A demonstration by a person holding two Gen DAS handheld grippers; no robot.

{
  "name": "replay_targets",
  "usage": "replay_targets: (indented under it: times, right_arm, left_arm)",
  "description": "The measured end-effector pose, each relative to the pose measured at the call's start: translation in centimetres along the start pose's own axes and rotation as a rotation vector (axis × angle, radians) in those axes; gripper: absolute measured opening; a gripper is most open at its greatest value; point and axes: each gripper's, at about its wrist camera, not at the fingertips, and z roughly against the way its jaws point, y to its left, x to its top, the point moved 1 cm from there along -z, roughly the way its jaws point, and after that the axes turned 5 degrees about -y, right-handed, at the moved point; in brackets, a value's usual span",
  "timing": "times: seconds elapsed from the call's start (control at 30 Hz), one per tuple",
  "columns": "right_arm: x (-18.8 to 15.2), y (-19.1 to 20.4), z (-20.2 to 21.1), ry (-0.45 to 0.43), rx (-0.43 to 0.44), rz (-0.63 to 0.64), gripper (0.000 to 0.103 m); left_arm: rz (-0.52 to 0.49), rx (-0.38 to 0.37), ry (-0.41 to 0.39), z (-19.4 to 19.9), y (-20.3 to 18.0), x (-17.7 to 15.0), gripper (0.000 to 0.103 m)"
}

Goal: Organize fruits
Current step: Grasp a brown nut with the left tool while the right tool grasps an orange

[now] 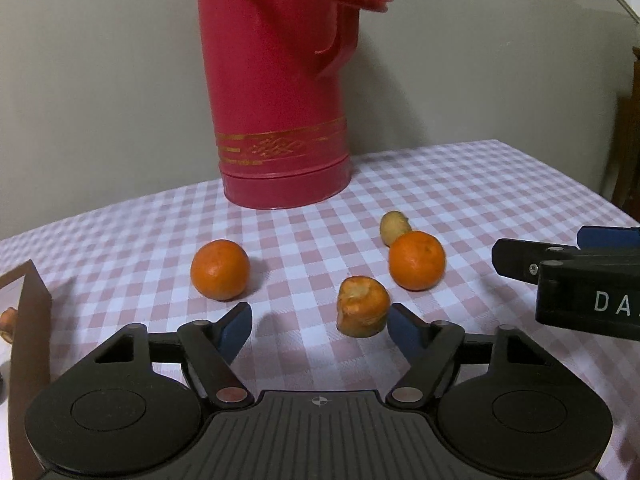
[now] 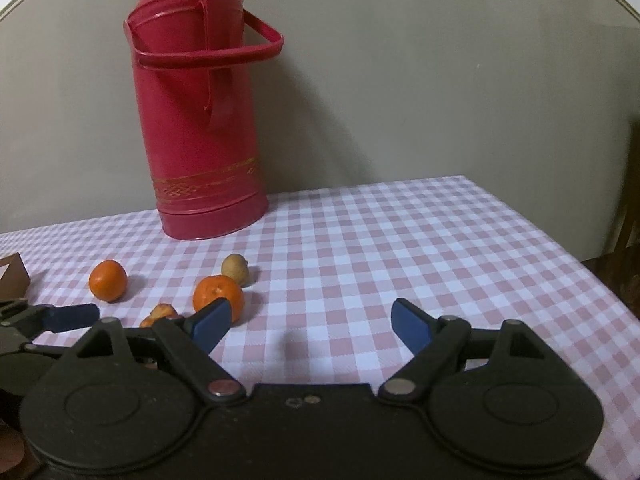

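Desk [image 1: 460,184] under a pink-and-white checked cloth fills both views, backed by a plain wall. Flask [image 1: 276,92], red with a gold band and a hoop handle, stands upright near the back edge. A brown box [image 1: 32,320] shows at the left border, only partly in view.

The left claw [image 1: 320,326] sits low over the cloth with its jaws apart and gripping nothing. The right claw [image 2: 310,322] is likewise spread with only bare cloth between its blue pads [image 2: 412,326]; from the left wrist view it reaches in from the right edge.

Fruit lies loose in front of the flask — one orange [image 1: 220,275] to the left, a second orange [image 1: 417,260] to the right, well apart. A pale yellowish fruit [image 1: 394,227] rests just behind the second orange, touching or nearly so. The smallest, a dented orange piece [image 1: 363,306], lies closest to the left claw, just beyond its right pad [image 1: 404,330] — whether pad and piece touch I cannot tell.
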Motion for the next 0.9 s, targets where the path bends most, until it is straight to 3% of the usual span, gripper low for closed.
replay_targets:
  times: [0.13, 0.3, 0.57, 0.67, 0.83, 0.9]
  right_arm:
    - [0.2, 0.7, -0.8, 0.012, 0.035, 0.013, 0.08]
    - [0.3, 1.9, -1.7, 0.026, 0.07, 0.039, 0.078]
    - [0.6, 3.2, -3.4, 0.063, 0.127, 0.034, 0.072]
    - [0.7, 3.2, -4.1, 0.08, 0.148, 0.016, 0.071]
    - [0.8, 3.0, -5.2, 0.108, 0.164, -0.014, 0.063]
    - [0.9, 2.8, -5.4, 0.11, 0.151, -0.02, 0.062]
  left_arm:
    - [-0.021, 0.062, -0.004, -0.2, 0.7, 0.1, 0.075]
    - [0.024, 0.058, -0.001, -0.4, 2.1, 0.1, 0.075]
    - [-0.027, 0.009, -0.004, -1.4, 1.7, 0.8, 0.072]
    - [-0.047, -0.003, -0.008, -1.8, 1.4, 1.1, 0.063]
    - [-0.046, -0.032, 0.013, -2.6, 1.1, 1.3, 0.035]
    - [-0.031, -0.031, 0.014, -2.6, 1.3, 1.2, 0.032]
